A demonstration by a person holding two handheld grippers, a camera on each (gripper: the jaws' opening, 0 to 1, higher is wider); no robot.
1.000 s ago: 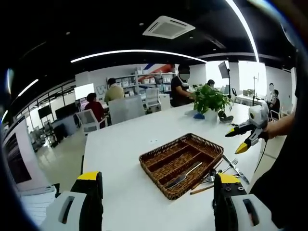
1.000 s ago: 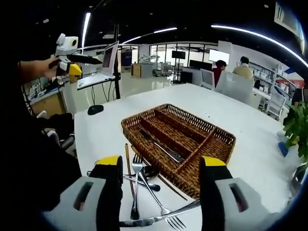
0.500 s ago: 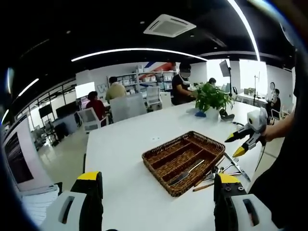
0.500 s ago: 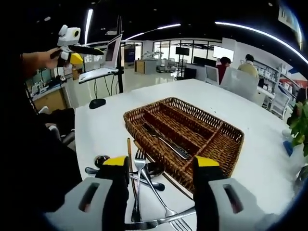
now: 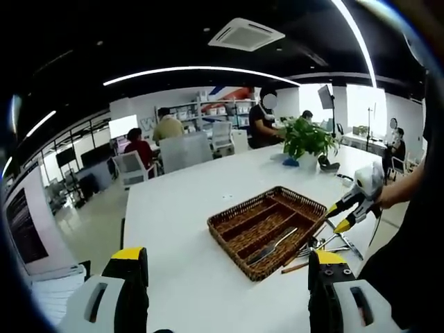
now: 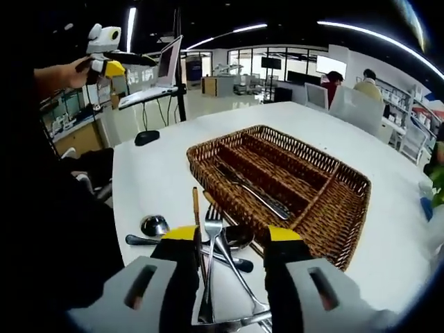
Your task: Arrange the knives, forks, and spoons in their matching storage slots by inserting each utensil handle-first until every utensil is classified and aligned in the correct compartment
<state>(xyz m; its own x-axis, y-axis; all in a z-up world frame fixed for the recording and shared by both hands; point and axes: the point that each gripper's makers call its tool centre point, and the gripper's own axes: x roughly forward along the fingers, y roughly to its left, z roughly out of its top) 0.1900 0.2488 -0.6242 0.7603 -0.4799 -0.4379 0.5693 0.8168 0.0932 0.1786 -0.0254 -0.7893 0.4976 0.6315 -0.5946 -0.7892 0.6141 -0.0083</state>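
Note:
A brown wicker cutlery basket (image 6: 199, 164) with long slots stands on the white table (image 6: 147, 182); one knife (image 6: 254, 195) lies in a slot. A loose pile sits at its near side: a fork (image 6: 214, 230), a round spoon (image 6: 155, 225), a dark-handled spoon (image 6: 231, 240) and a wooden stick (image 6: 196, 207). My right gripper (image 6: 234, 234) hovers low over this pile, open, with the fork's handle running between its jaws. In the left gripper view the basket (image 5: 233, 251) lies ahead; my left gripper (image 5: 227, 255) is open wide and empty above the table. The right gripper (image 5: 341, 216) hangs over the pile (image 5: 326, 246).
A laptop on a stand (image 6: 165, 78) and a black mouse (image 6: 147, 137) are past the table's far left edge. A potted plant (image 5: 305, 142) stands at the table's far end. People sit at desks with chairs (image 5: 182, 154) behind. The left gripper (image 6: 109, 57) is held high.
My right gripper has come down closer to the utensil pile and its jaws have narrowed around the fork. The left gripper's view has barely shifted.

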